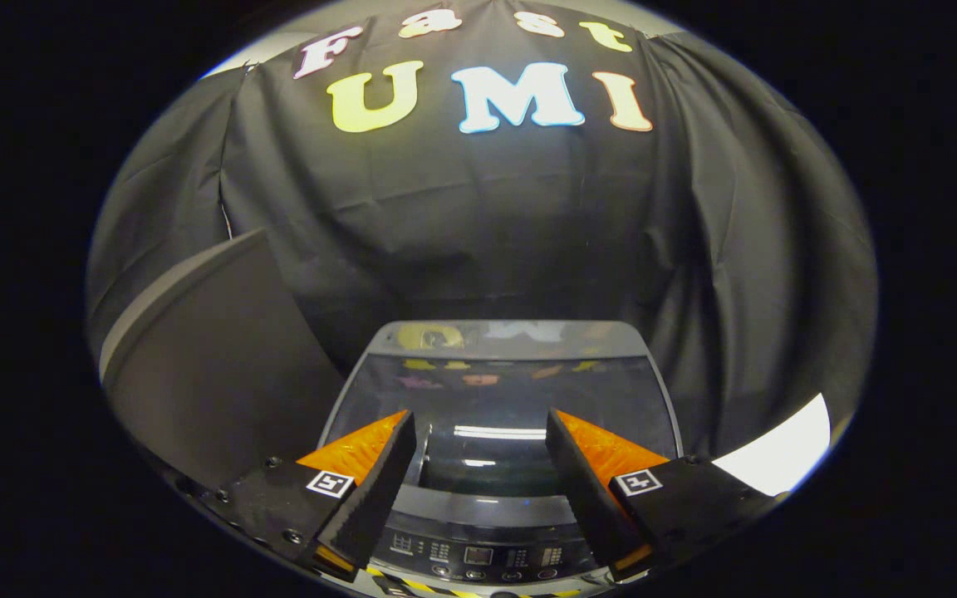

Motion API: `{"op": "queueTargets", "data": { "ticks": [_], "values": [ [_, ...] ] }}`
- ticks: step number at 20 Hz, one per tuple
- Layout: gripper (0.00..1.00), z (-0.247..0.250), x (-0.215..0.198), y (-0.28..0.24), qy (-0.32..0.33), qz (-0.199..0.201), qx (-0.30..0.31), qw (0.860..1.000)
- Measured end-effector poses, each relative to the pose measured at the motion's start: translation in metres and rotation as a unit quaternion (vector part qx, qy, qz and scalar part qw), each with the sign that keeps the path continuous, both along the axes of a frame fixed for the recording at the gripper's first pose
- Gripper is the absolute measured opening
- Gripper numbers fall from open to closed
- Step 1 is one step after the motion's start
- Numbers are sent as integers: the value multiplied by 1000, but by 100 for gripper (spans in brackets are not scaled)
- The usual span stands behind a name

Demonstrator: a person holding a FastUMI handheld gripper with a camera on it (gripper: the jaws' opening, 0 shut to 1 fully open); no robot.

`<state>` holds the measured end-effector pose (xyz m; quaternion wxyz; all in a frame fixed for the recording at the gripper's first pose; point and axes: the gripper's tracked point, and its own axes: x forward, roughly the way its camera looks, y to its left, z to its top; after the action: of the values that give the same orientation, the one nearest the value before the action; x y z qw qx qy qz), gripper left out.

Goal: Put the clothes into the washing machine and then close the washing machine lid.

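A grey top-loading washing machine (520, 339) stands below and ahead of me against the black cloth wall. Its dark glass lid (495, 399) lies flat and shut, mirroring the lights above. The control panel (478, 552) with its buttons runs along the near edge, low between my fingers. My gripper (478, 428) hangs open above the lid's near part, with nothing between the fingers. The left fingertip (395, 428) and the right fingertip (561, 423) stand wide apart over the glass.
A large dark panel with a pale edge (204, 357) rises at the left of the machine. A bright white patch (777, 457) shows at the right beyond the right finger. Yellow-and-black tape (412, 585) runs below the control panel.
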<state>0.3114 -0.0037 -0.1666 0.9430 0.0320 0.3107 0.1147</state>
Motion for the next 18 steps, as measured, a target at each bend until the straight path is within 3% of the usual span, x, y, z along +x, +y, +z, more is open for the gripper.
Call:
{"op": "queueTargets", "data": {
  "ticks": [10,18],
  "values": [
    [98,35,-13,3,-57,24,16,998],
    [98,82,-73,7,-149,41,27,988]
  ]
}}
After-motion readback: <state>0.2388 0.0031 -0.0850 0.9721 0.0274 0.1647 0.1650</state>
